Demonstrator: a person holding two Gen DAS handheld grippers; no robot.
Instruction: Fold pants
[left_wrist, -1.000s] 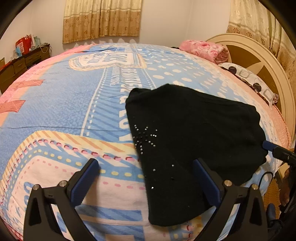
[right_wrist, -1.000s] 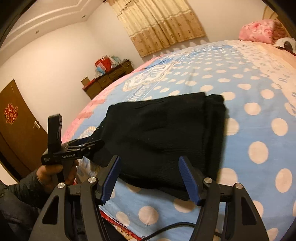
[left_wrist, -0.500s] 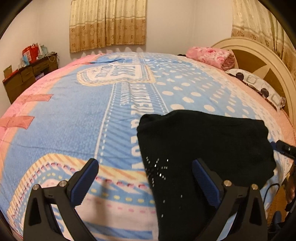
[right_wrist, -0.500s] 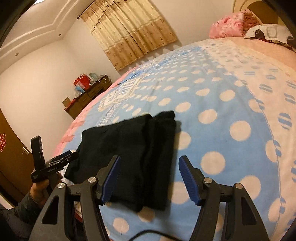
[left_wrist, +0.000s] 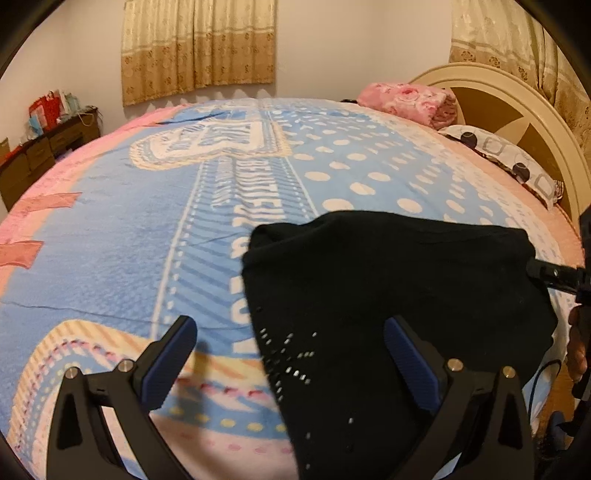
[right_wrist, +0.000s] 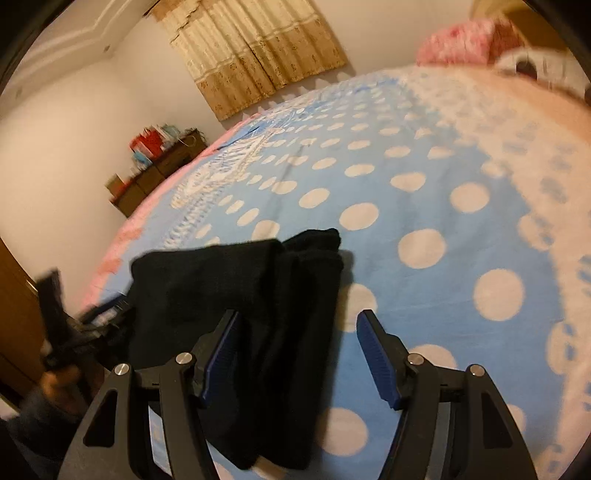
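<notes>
Folded black pants (left_wrist: 388, 295) lying at the bed (left_wrist: 147, 229) edge, left claw (left_wrist: 291, 354) and right claw (right_wrist: 297, 350) both spread wide, empty; a careless nudge could slide the stacked layers apart.

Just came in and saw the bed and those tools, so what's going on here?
A person is folding black pants on a bed covered with a blue polka-dot blanket, holding a gripper in each hand. The pants lie folded into a compact stack near the bed's edge. The left gripper and the right gripper are both open above the fabric, neither holding it. A pink folded blanket and a patterned pillow sit by the headboard.
</notes>
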